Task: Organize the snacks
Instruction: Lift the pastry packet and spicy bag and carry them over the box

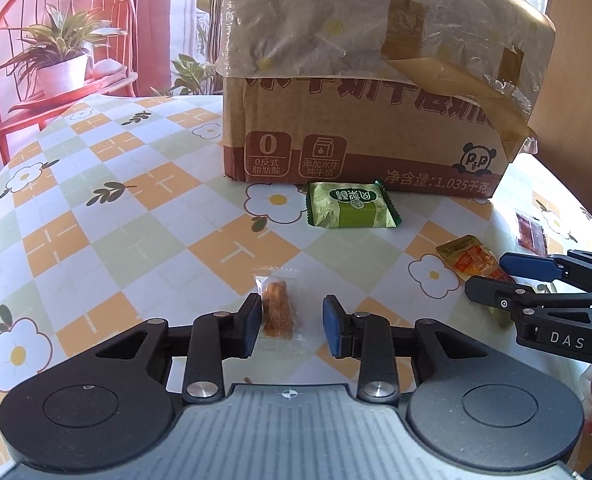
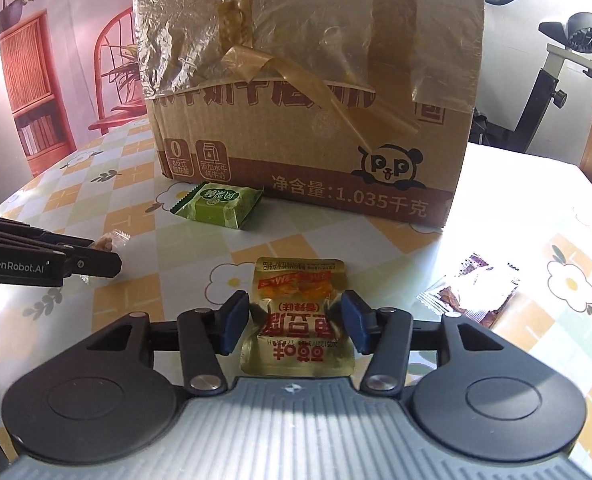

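Snacks lie loose on the table (image 1: 95,216): a clear packet (image 1: 277,312) sits between the left gripper's (image 1: 291,322) parted jaws, a gold pouch (image 2: 298,320) between the right gripper's (image 2: 298,320), neither pinched; a green packet (image 1: 352,210) waits by the box (image 1: 360,140), probably their destination

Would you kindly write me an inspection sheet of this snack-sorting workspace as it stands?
Surface: table under a checked, flowered cloth.
Job's things: cardboard box at the back; green packet lying before it; clear-wrapped snack and gold sachet nearer; red-brown packets to the right.
Clutter: loose tape and plastic film on the box.
Grippers: left tongs open, clear snack between the pads, beside one; right tongs open astride the sachet.
Cables: nothing seen.
Surroundings: red chair with potted plant; exercise bike.
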Demonstrator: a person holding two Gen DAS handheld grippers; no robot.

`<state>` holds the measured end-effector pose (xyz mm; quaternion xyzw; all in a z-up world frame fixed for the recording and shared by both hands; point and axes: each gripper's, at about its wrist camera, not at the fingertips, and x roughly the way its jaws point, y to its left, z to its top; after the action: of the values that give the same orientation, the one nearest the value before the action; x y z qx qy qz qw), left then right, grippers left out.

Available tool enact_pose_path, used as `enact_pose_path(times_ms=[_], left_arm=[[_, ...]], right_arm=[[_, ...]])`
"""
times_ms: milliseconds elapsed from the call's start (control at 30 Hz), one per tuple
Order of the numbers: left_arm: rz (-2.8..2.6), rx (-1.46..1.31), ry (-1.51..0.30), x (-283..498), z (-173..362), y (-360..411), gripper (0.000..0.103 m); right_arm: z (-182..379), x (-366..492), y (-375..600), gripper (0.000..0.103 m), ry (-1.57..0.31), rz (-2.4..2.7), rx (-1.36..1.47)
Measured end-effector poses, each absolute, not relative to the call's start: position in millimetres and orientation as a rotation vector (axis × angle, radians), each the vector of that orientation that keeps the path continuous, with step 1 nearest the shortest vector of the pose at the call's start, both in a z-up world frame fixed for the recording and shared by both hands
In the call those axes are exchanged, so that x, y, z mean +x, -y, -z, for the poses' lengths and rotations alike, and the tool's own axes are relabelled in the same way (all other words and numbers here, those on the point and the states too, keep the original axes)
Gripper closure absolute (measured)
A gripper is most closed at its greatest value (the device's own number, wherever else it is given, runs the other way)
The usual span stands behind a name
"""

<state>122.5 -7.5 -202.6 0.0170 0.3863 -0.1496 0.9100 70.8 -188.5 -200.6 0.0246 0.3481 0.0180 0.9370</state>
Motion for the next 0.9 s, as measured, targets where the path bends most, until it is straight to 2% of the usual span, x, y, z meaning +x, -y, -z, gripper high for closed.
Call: enact_pose_path(times_ms=[67,300,400,467,533,600,733,900], left_arm=[[0.302,0.042,-0.787,121.6,203.5,8.8,0.068],[0.272,0.051,-0.763,117.7,204.5,8.1,0.08],[0.271,0.037,-0.76,117.8,204.6,6.8,0.081],[0.271,0.03,-0.759,118.0,204.8,6.1,0.081],[0.271,0.016,-0.756,118.0,205.1,5.3,0.082],[0.271,0.004,-0.756,117.4,205.2,4.2,0.082],[0.273,-0.003,-0.754,117.2,205.1,2.3,0.082],[0.272,0.007,-0.744,117.3,200.3,3.4,0.082]], right_arm=[[201.1,71.9,189.6,0.047,-0.711,-0.035,0.051],[204.2,75.3,179.9,0.032,-0.72,-0.006,-0.014],[204.2,75.5,182.6,0.032,-0.722,-0.012,-0.002],[203.6,75.0,182.9,0.037,-0.719,-0.021,-0.003],[203.1,73.7,182.9,0.048,-0.711,-0.025,-0.002],[202.5,73.5,183.4,0.05,-0.711,-0.028,0.0],[201.5,70.8,182.8,0.06,-0.701,-0.043,0.004],[198.8,65.8,179.3,0.065,-0.675,-0.063,-0.002]])
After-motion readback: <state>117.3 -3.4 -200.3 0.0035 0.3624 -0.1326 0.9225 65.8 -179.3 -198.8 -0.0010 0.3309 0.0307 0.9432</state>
